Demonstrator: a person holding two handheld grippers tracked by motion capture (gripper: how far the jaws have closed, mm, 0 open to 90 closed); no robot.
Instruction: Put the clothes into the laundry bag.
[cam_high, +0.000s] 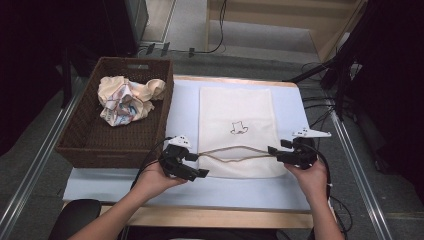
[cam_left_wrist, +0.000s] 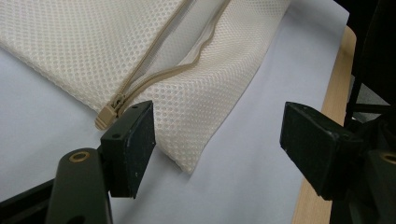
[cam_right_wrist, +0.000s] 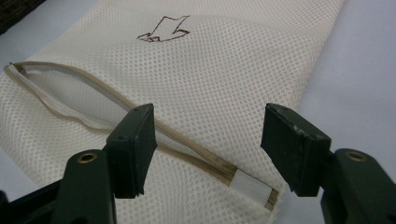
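Spreading under everything: a pale blue tabletop with a wooden edge, grey floor and cables lying beyond it at 12 o'clock.

Sitting at the far left, around 10 o'clock: a dark wicker basket, holding a crumpled cream cloth with coloured print.

Hovering next, at about 7 o'clock of the tabletop: the left tongs, held in the left hand, jaws standing wide apart and gripping nothing. Showing in the left gripper view: the left tongs straddling the bag's near left corner, the beige zipper pull lying just beside the left jaw, not pinched.

Lying flat at the centre: a cream mesh laundry bag, long side running from 12 to 6 o'clock, a small dark outline drawing at its middle, its beige zipper gaping open in a wavy line across the near end, between the two tongs.

Hovering at 5 o'clock: the right tongs, held in the right hand, jaws likewise spread and empty. Showing in the right gripper view: the right tongs bracketing the zipper's closed end at the bag's near right corner.
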